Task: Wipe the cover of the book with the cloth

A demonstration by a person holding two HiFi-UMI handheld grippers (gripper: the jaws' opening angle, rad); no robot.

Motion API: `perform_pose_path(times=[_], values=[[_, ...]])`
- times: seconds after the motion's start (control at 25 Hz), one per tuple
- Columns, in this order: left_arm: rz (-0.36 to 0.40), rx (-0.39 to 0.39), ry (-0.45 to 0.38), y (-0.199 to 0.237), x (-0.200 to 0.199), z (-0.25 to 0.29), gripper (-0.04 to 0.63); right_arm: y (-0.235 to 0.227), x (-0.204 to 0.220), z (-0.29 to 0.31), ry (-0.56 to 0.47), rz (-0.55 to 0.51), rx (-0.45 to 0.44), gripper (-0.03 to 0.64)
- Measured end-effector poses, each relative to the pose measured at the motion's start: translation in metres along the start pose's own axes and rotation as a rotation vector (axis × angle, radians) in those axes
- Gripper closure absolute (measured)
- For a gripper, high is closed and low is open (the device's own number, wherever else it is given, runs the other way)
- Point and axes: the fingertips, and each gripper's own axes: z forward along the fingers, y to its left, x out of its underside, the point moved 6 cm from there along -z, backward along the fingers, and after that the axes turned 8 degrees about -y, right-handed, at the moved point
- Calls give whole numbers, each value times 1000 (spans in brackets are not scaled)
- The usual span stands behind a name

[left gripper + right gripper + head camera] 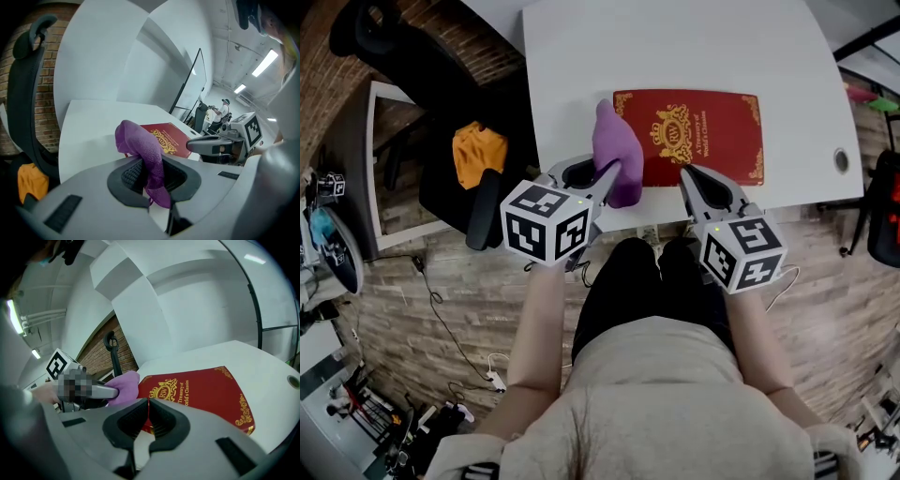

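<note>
Surface (572, 56): the far strip and the left part are bare white and open to passage.
Book (712, 131): a flat, low obstacle filling the near right part, close to the near edge.
Cloth (617, 150): bunched upright at the book's left edge, pinched by the left hand-held gripper (607, 176).
Right hand-held gripper (686, 174): jaws together, at the book's near edge.
Gap between the two hand-held grippers: narrow and open.
Chair (441, 84): black, off the surface's left side, possibly touching it.

Head view looks down (book (687, 136) shared).
</note>
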Motion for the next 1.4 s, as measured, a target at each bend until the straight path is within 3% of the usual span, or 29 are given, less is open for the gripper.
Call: perform_pose_path(times=[0.6,1.4], values=[[-39,-28,20,-8,3,25,528,-32,-4,-12,20,16,25,594],[-28,-34,64,-44,-4,59,528,-92,-9,-41,48,28,44,593]])
